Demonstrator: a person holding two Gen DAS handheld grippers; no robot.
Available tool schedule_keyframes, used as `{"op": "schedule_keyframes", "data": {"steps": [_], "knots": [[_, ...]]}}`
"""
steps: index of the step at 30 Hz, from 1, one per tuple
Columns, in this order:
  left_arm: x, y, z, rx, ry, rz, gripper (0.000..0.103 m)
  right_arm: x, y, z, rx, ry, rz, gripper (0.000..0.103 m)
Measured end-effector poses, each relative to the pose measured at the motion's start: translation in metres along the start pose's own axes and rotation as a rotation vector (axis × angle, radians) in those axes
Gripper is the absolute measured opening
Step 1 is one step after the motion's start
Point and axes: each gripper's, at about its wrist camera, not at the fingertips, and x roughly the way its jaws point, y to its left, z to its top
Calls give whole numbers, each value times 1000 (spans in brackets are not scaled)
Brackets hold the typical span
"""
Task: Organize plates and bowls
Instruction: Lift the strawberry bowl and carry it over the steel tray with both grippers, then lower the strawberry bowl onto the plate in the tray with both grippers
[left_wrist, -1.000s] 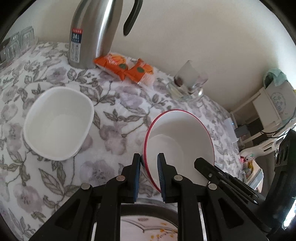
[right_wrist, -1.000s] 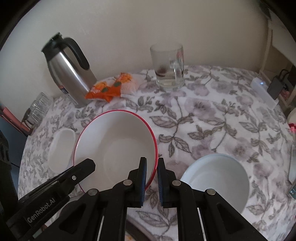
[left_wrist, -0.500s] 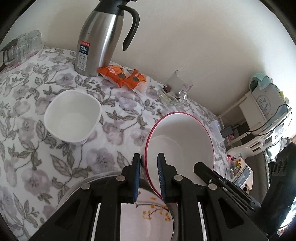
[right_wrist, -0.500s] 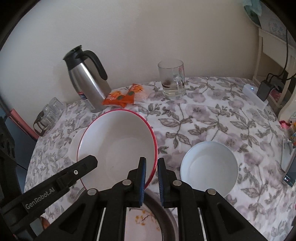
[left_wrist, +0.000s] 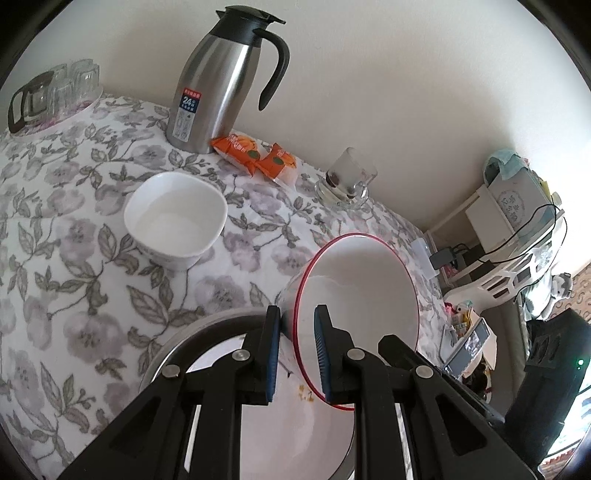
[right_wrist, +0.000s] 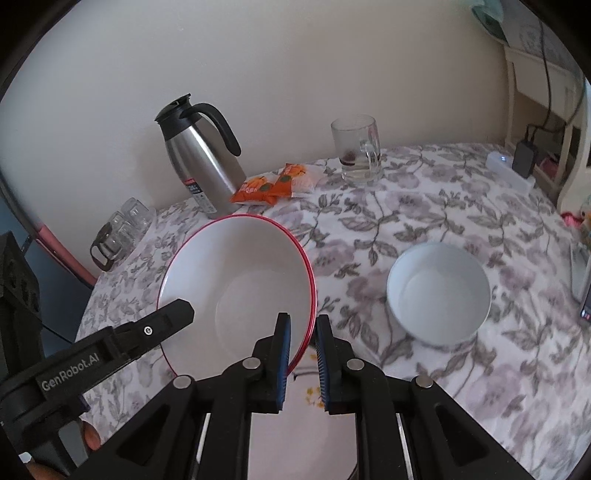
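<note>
A white bowl with a red rim (left_wrist: 364, 291) (right_wrist: 240, 280) hangs above the table, held from both sides. My left gripper (left_wrist: 295, 325) is shut on its left rim and my right gripper (right_wrist: 302, 330) is shut on its right rim. Under the bowl lies a white plate with yellow flowers (left_wrist: 295, 421) (right_wrist: 295, 406) inside a dark-rimmed dish (left_wrist: 173, 347). A squarish white bowl (left_wrist: 175, 219) stands on the flowered cloth to the left. A round pale bowl (right_wrist: 439, 291) stands to the right.
At the back stand a steel jug (left_wrist: 218, 88) (right_wrist: 199, 162), orange snack packets (left_wrist: 258, 155) (right_wrist: 269, 184) and a glass mug (left_wrist: 345, 181) (right_wrist: 358, 149). Small glasses (left_wrist: 55, 92) (right_wrist: 118, 232) sit at the far left edge. A white shelf (left_wrist: 517, 214) with cables is beyond the table's right side.
Both grippers have pulled back and risen with the red-rimmed bowl. The flowered plate and dark-rimmed dish have come into view beneath it. The jug and other bowls look farther away.
</note>
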Motion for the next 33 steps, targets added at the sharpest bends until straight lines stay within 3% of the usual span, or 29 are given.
{"op": "schedule_keyframes", "data": {"steps": [11, 22, 33], "knots": [[-8, 0, -32, 44, 24, 23, 19, -19, 1, -31, 20, -29, -14, 15], [-17, 10, -52, 41, 37, 41, 19, -22, 1, -57, 33, -2, 17, 15], [-14, 15, -56, 23, 59, 62, 19, -16, 3, -60, 33, 26, 28, 15]]}}
